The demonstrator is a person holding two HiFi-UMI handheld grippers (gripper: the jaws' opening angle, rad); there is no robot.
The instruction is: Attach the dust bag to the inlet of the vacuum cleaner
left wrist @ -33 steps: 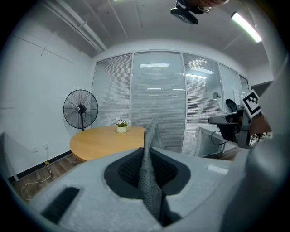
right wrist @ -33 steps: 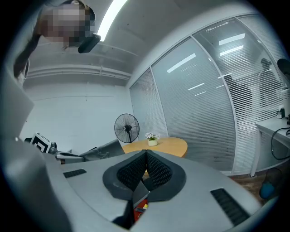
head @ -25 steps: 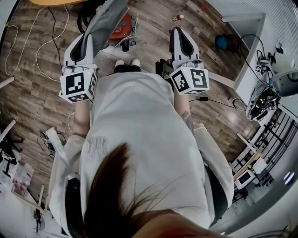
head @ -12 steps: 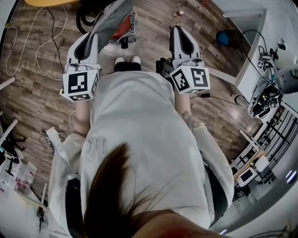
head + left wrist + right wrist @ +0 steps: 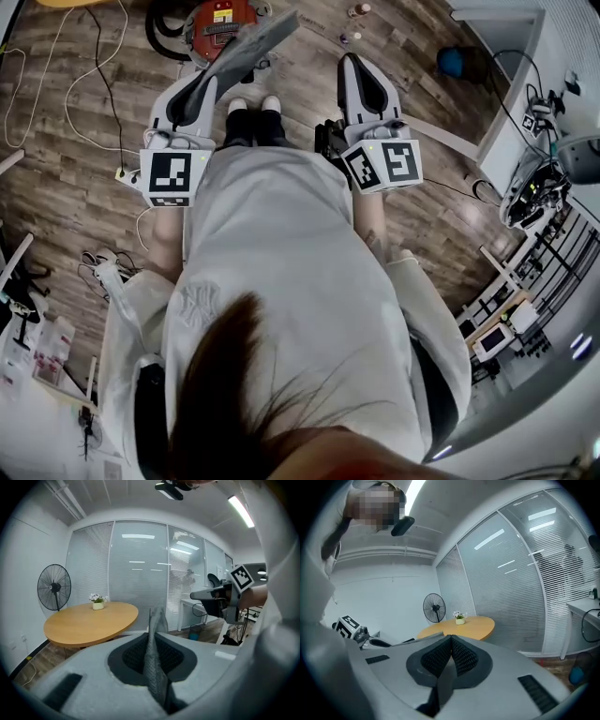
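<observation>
Head view, item one: your left gripper (image 5: 208, 82), jaws clamped on a flat grey woven-fabric dust bag (image 5: 255, 42) (edge-on between the pads in the left gripper view). The bag juts forward from the jaws, and its far end appears just beside the round red vacuum cleaner (image 5: 217, 19) on the wood-plank floor (image 5: 75, 187). Item two: your right gripper (image 5: 352, 64), jaws pressed together on nothing, well apart from the bag.

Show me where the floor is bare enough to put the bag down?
Bare wood lies between the right gripper and the blue bin, and left of the left gripper, above the cable tangle. It is crowded around the red vacuum cleaner and its black hose.
</observation>
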